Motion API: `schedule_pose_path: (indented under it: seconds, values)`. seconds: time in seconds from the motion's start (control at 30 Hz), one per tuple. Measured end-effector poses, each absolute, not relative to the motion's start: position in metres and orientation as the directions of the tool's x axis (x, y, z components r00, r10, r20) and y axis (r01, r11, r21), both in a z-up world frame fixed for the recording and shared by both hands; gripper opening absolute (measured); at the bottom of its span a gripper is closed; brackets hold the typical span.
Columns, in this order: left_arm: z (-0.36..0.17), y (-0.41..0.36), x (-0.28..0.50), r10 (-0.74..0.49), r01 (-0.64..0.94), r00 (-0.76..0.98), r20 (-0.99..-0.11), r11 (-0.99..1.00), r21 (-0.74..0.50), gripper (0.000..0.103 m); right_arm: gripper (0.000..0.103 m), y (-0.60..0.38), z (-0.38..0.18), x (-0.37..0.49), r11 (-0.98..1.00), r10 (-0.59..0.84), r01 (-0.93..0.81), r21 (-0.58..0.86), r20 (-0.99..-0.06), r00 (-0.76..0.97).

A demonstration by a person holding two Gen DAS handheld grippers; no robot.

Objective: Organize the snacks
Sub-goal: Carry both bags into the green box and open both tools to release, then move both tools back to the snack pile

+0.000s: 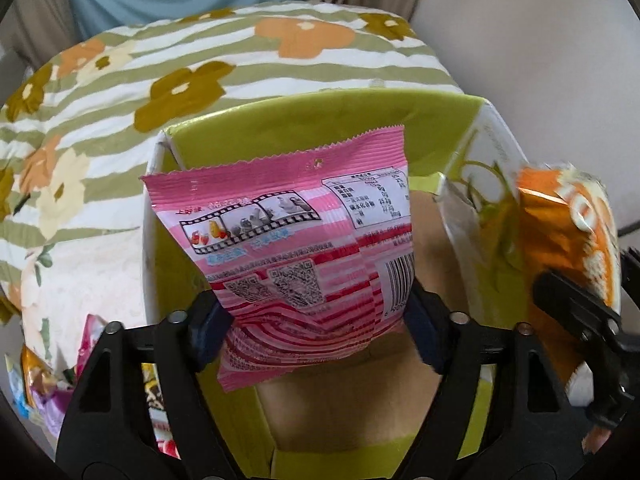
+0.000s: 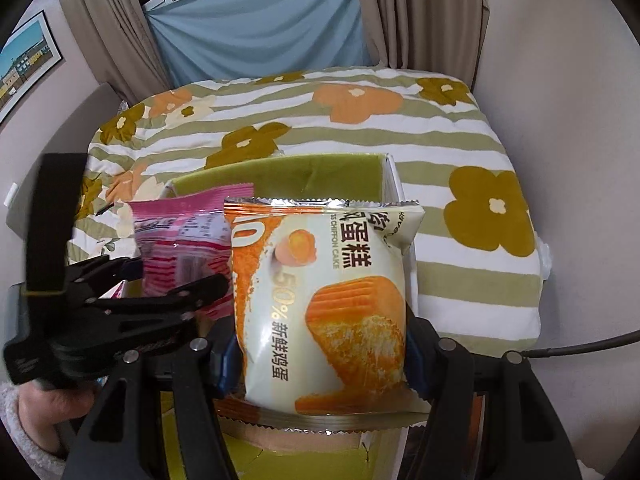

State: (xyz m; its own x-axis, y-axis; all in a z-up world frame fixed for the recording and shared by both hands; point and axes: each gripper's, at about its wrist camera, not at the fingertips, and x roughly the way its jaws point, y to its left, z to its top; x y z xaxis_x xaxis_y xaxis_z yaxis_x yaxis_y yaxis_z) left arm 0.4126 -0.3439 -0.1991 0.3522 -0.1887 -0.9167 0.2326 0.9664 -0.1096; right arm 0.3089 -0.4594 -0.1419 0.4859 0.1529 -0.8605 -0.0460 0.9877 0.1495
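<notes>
My left gripper (image 1: pixel 316 328) is shut on a pink snack packet (image 1: pixel 296 240) and holds it over the open green cardboard box (image 1: pixel 320 120). The packet also shows in the right wrist view (image 2: pixel 180 248), with the left gripper (image 2: pixel 168 280) beside it. My right gripper (image 2: pixel 320 356) is shut on an orange and white chiffon cake packet (image 2: pixel 324 292), held above the same box (image 2: pixel 312 176). That cake packet shows at the right edge of the left wrist view (image 1: pixel 576 240), just outside the box's right wall.
The box stands on a bed with a striped floral cover (image 2: pixel 460 140). Several loose snack packets (image 1: pixel 48 384) lie left of the box. Curtains (image 2: pixel 120 20) and a pale wall (image 2: pixel 560 60) stand behind the bed.
</notes>
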Motion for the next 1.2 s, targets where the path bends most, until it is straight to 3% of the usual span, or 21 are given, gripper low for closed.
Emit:
schedule_pose_path:
  seconds: [0.07, 0.5, 0.8, 0.83, 0.9, 0.93, 0.97, 1.2]
  values:
    - [-0.199, -0.342, 0.417, -0.184, 0.222, 0.359, -0.915, 0.969, -0.108, 0.099, 0.060, -0.461, -0.143, 0.311, 0.988, 0.153, -0.046, 0.150, -0.862, 0.483]
    - [-0.166, -0.307, 0.385, -0.170, 0.201, 0.399, -0.901, 0.975, -0.095, 0.100, 0.060, -0.449, -0.139, 0.318, 0.987, 0.161, -0.070, 0.145, -0.852, 0.499]
    - [-0.168, -0.289, 0.365, -0.148, 0.164, 0.411, -0.899, 0.983, -0.087, 0.100, 0.061, -0.432, -0.169, 0.345, 0.983, 0.185, -0.101, 0.156, -0.867, 0.462]
    - [-0.168, -0.287, 0.364, -0.145, 0.157, 0.413, -0.899, 0.984, -0.087, 0.100, 0.062, -0.431, -0.171, 0.347, 0.982, 0.186, -0.103, 0.156, -0.865, 0.465]
    - [-0.169, -0.283, 0.362, -0.134, 0.144, 0.413, -0.901, 0.986, -0.081, 0.100, 0.076, -0.431, -0.175, 0.352, 0.982, 0.190, -0.102, 0.161, -0.861, 0.472]
    - [-0.168, -0.279, 0.361, -0.124, 0.129, 0.416, -0.901, 0.989, -0.077, 0.100, 0.090, -0.431, -0.175, 0.352, 0.981, 0.192, -0.103, 0.162, -0.858, 0.477]
    - [-0.168, -0.277, 0.360, -0.122, 0.118, 0.418, -0.900, 0.990, -0.079, 0.100, 0.098, -0.432, -0.173, 0.352, 0.981, 0.194, -0.111, 0.160, -0.849, 0.492]
    - [-0.156, -0.264, 0.343, -0.117, 0.077, 0.436, -0.892, 0.993, -0.093, 0.100, 0.099, -0.437, -0.162, 0.337, 0.978, 0.199, -0.149, 0.144, -0.846, 0.494]
